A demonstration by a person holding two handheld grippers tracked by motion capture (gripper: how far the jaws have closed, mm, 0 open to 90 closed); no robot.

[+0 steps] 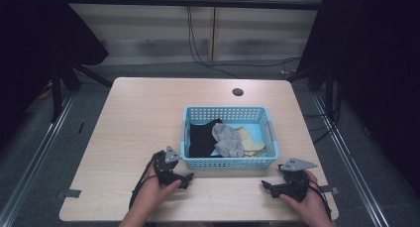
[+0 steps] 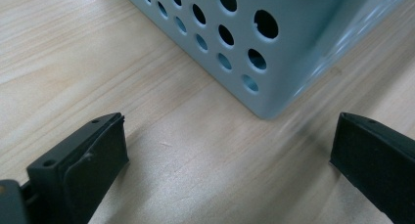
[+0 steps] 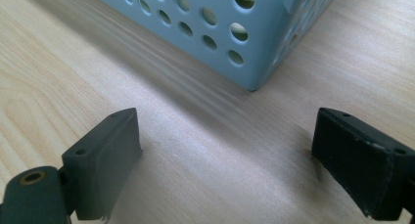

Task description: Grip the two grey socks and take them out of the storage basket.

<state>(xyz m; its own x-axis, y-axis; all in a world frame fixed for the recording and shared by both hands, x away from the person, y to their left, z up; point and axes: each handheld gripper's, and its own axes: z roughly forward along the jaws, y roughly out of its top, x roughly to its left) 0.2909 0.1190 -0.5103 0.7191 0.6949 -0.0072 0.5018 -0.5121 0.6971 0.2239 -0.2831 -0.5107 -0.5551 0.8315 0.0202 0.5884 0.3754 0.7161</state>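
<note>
A light blue perforated basket [image 1: 271,133] stands on the wooden table, right of centre. Inside lie a black cloth [image 1: 202,137], a grey cloth [image 1: 229,141] and a yellowish cloth [image 1: 250,140]. My left gripper [image 1: 187,180] rests on the table just in front of the basket's near left corner [image 2: 266,111], held by a hand. Its jaws stand wide apart with only bare wood between them, so it is open [image 2: 227,150]. My right gripper [image 1: 265,185] lies near the table's front edge, before the basket's near right corner [image 3: 252,84], also open [image 3: 227,150] and empty.
The table [image 1: 138,113] has a round cable hole [image 1: 237,92] at the back. Bare wood stretches left of the basket and behind it. Dark curtains and stand legs flank the table; cables run across the floor behind.
</note>
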